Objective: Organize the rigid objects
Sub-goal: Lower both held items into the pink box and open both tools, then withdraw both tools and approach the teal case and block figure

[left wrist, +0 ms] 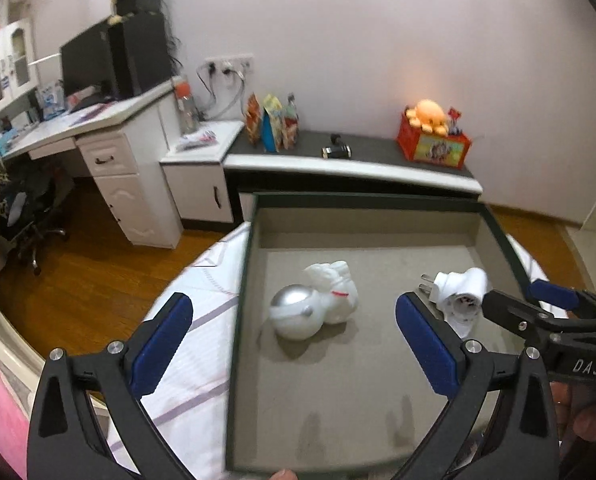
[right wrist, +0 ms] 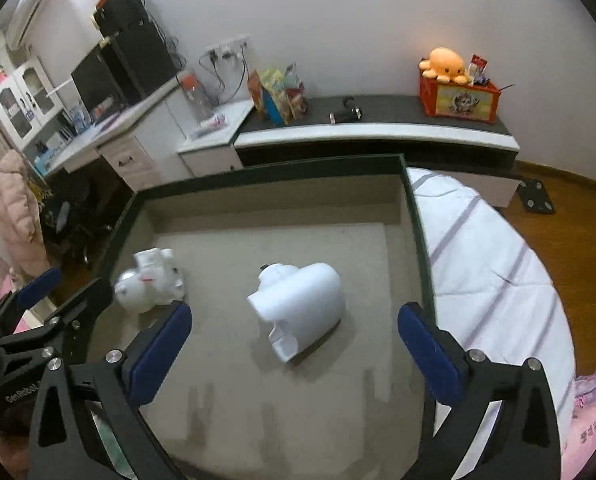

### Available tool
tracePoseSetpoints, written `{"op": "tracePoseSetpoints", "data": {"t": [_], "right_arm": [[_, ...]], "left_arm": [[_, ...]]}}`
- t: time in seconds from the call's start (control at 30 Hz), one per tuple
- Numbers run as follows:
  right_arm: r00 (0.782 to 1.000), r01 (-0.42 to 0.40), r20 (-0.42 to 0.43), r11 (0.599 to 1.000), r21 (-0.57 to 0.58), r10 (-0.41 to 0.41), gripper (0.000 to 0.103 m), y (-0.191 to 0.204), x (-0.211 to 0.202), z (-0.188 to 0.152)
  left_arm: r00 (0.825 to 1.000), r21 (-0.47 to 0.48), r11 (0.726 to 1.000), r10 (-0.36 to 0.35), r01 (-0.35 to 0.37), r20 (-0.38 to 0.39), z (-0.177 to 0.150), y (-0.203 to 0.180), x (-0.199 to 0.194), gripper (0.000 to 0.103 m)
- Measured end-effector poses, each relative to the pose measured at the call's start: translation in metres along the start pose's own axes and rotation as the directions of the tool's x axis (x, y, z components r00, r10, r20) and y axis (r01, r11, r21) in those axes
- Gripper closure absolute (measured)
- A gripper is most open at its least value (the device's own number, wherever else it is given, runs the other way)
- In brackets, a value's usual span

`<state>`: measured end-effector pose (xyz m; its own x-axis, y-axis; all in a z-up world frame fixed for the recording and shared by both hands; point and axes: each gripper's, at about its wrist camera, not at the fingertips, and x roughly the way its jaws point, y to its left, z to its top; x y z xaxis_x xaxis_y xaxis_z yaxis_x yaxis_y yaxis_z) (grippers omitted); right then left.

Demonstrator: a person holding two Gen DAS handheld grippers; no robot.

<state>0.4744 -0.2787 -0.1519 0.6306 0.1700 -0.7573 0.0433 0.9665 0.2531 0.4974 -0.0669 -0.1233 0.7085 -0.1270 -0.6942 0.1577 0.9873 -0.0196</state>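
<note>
A shallow tray (left wrist: 253,264) with a dark green rim and a grey felt-like floor lies on a bed (left wrist: 201,292) with white, purple-striped bedding, in a room with a wooden floor (left wrist: 97,264), a white desk (left wrist: 109,132) and a long low cabinet (left wrist: 350,160) against the pale wall. On the cabinet stands a red box (left wrist: 434,144) with an orange plush octopus (left wrist: 428,114) on top. Inside the tray lie two hard, smooth plastic things: a white astronaut figure (left wrist: 314,304) with a round silver helmet, on its side near the middle, and a white rounded plug-in adapter (right wrist: 302,304) with metal prongs, nearer the tray's right wall. The left gripper (left wrist: 293,340) hangs tilted down over the figure, fingers spread wide, nothing between them. The right gripper (right wrist: 293,344) hangs above the adapter, fingers likewise wide apart and empty
</note>
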Motion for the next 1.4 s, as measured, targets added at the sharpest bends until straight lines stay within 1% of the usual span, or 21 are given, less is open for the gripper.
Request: {"op": "tracePoseSetpoints", "data": {"t": [0.07,0.27,0.5,0.63,0.73,0.83,0.9,1.0,1.2,1.3,1.4], "right_arm": [[0.999,-0.007,0.032,1.000,0.011,0.007,0.000,0.004,-0.018,-0.007],[0.993,-0.014,0.113,1.000,-0.005,0.015,0.000,0.024,-0.072,-0.031],[0.980,0.009,0.201,1.000,-0.020,-0.005,0.000,0.040,-0.131,-0.059],[0.967,0.042,0.252,0.999,-0.027,-0.033,0.000,0.046,-0.165,-0.080],[0.953,0.068,0.300,0.997,-0.037,-0.054,0.000,0.048,-0.190,-0.099],[0.934,0.112,0.344,0.993,-0.032,-0.094,0.000,0.048,-0.213,-0.124],[0.929,0.130,0.353,0.991,-0.036,-0.109,0.000,0.049,-0.221,-0.139],[0.920,0.183,0.358,0.982,-0.035,-0.159,0.000,0.048,-0.229,-0.166],[0.924,0.180,0.351,0.983,-0.044,-0.153,0.000,0.048,-0.238,-0.202],[0.927,0.190,0.341,0.980,-0.066,-0.156,0.000,0.050,-0.238,-0.210],[0.932,0.174,0.334,0.983,-0.061,-0.144,0.000,0.050,-0.239,-0.214]], "left_arm": [[0.999,-0.013,1.000,0.008,-0.007,0.039,-0.007,0.006,-0.024,0.000],[0.995,-0.026,1.000,0.018,-0.015,0.101,-0.029,0.020,-0.082,0.000],[0.990,-0.043,0.999,0.024,-0.018,0.139,-0.054,0.027,-0.136,0.000],[0.985,-0.048,0.999,0.023,-0.015,0.170,-0.072,0.025,-0.167,0.000],[0.981,-0.047,0.999,0.030,-0.021,0.191,-0.085,0.022,-0.185,0.000],[0.978,-0.039,0.999,0.043,-0.035,0.206,-0.101,0.020,-0.200,0.000],[0.976,-0.038,0.998,0.047,-0.040,0.211,-0.110,0.018,-0.207,0.000],[0.974,-0.040,0.998,0.056,-0.048,0.217,-0.128,0.017,-0.219,0.000],[0.974,-0.034,0.999,0.043,-0.037,0.222,-0.157,0.016,-0.239,0.000],[0.975,-0.036,0.999,0.037,-0.030,0.220,-0.168,0.014,-0.245,0.000],[0.976,-0.036,0.999,0.039,-0.032,0.213,-0.173,0.014,-0.247,0.000]]}}
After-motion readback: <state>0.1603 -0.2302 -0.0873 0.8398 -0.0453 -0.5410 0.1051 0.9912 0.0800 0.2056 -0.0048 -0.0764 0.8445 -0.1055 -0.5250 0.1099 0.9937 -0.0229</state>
